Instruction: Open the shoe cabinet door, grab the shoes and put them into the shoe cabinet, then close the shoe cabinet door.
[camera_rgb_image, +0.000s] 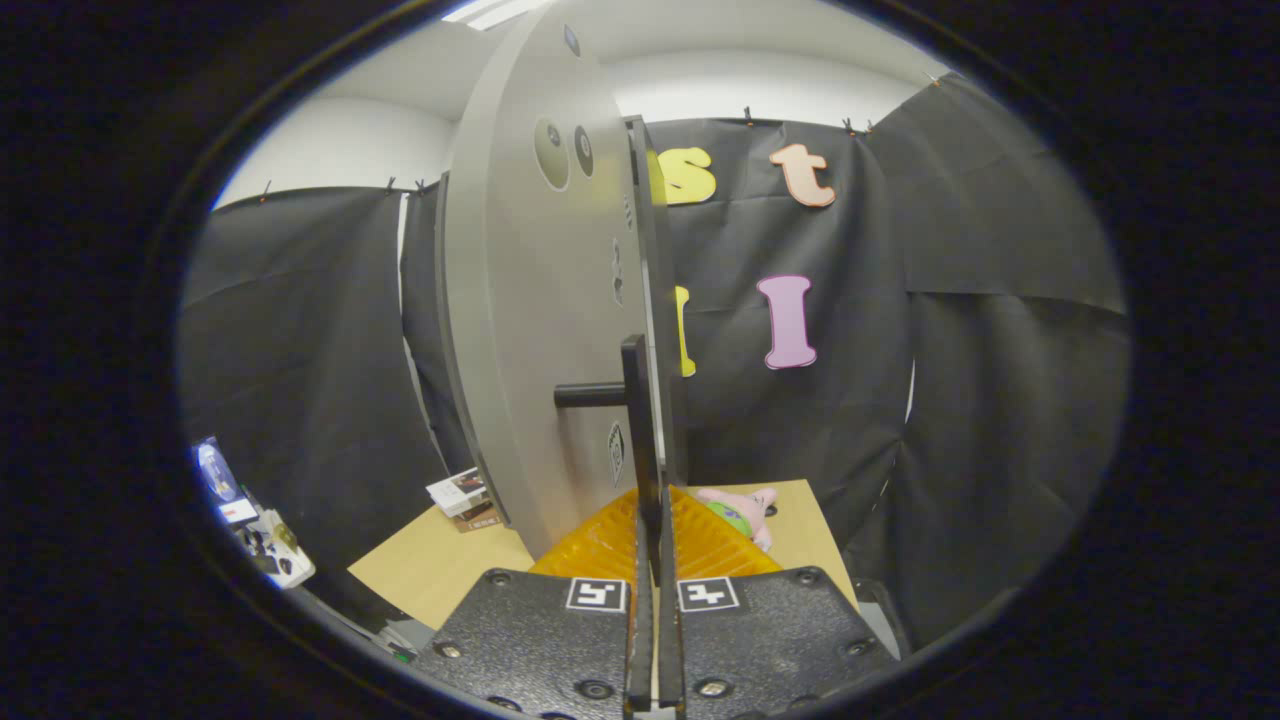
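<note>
The gripper (655, 530) is clamped narrow on the black handle (634, 400) of the grey cabinet door (530, 330), above the tabletop (440, 565).

The gripper camera sits just behind its two nearly closed fingers (655, 540), looking forward and slightly upward, very close to the edge-on grey cabinet door (530, 330), with the light wooden tabletop (440, 565) below.

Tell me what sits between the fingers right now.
In the gripper view, the fingers are nearly closed around the black bar handle of the cabinet door, seen edge-on; whether both press on it is unclear.
</note>
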